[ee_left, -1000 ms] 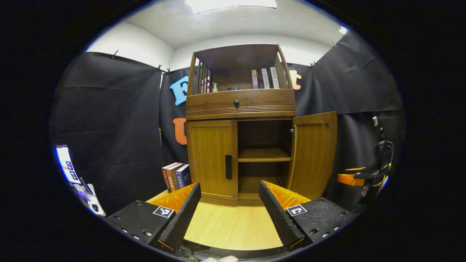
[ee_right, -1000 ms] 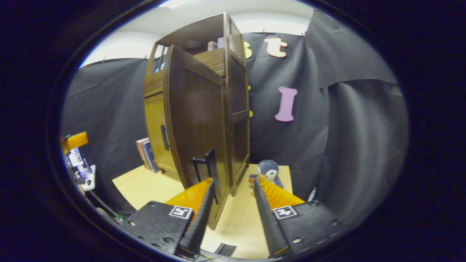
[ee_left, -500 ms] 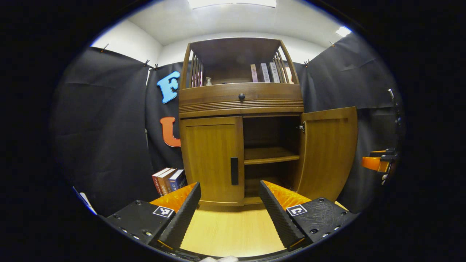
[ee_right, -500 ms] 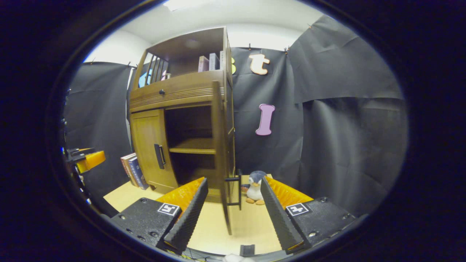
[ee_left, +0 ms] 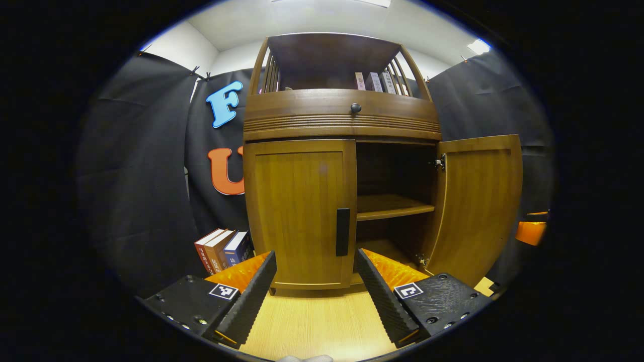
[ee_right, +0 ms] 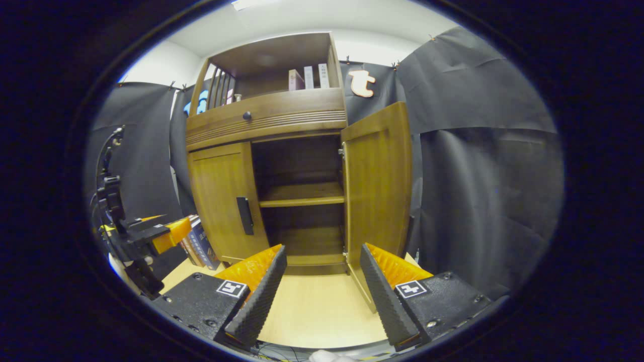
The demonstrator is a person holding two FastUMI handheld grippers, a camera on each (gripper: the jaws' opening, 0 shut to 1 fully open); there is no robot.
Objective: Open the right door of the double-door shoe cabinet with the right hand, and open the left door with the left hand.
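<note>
Shoe cabinet (ee_left: 342, 115) standing on the wooden floor, right door (ee_left: 478, 201) hanging open, left door (ee_left: 299, 211) sitting closed (handle (ee_left: 342, 232) untouched), left gripper (ee_left: 317, 296) and right gripper (ee_right: 322, 291) hovering with jaws apart, holding nothing.

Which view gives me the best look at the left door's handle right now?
The left gripper view: the left door handle sits near centre, close, just above the open left gripper. The right gripper view shows the same handle smaller and at an angle.
</note>
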